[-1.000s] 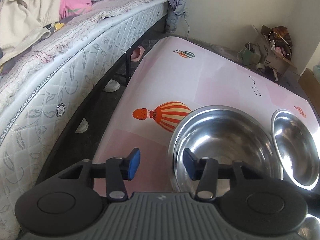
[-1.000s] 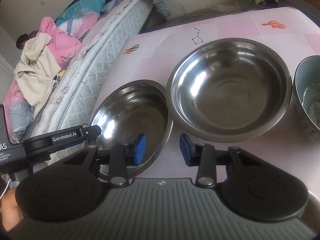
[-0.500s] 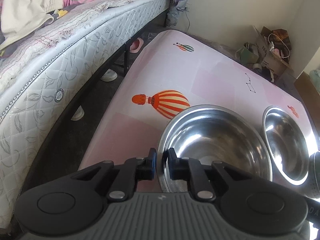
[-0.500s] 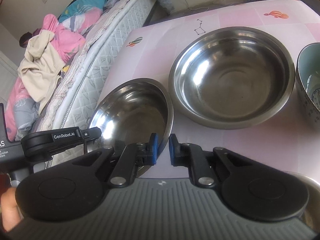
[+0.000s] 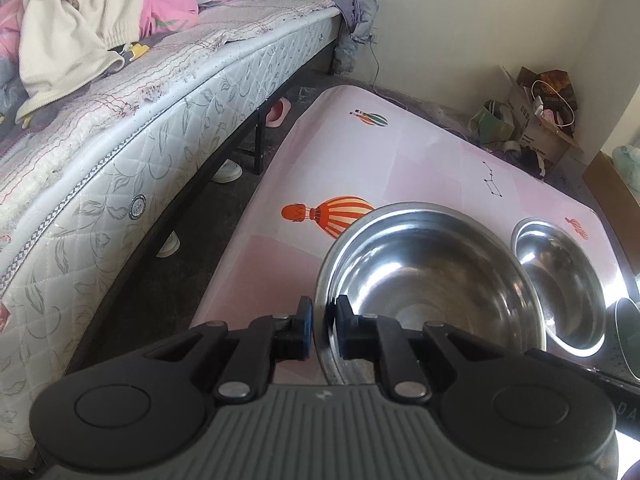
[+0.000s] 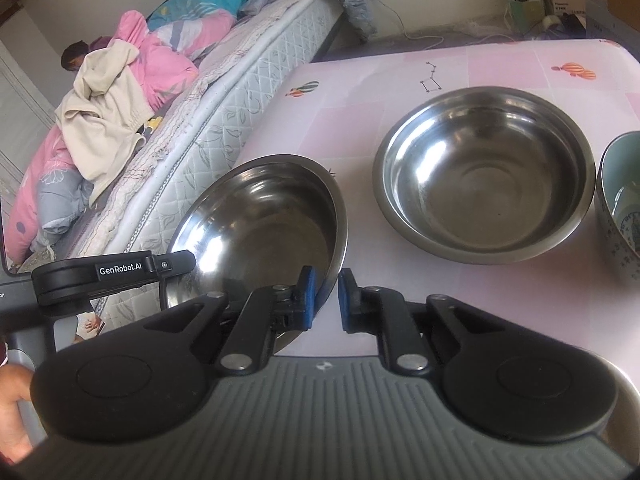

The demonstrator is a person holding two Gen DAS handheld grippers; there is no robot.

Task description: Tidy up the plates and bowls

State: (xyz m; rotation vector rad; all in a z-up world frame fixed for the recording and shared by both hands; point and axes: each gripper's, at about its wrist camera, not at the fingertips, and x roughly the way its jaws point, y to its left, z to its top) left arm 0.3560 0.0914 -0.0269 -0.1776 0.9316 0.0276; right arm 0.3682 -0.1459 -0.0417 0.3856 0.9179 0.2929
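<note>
Nearby — pink tabletop (image 5: 432,168) beside mattress (image 5: 168,152)

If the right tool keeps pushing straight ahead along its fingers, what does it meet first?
The right tool already has the rim of the near steel bowl between its fingers, so the bowl itself comes first. Beyond that rim lies bare pink tabletop; the larger steel bowl sits off to the right, probably outside the line.

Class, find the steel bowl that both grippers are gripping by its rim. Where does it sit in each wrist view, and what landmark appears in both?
Left wrist: the gripped steel bowl fills the lower centre-right, its left rim inside the left gripper.
Right wrist: the same bowl sits lower left of centre, its right rim inside the right gripper.
Shared landmark: the constellation print on the pink table cover.
</note>
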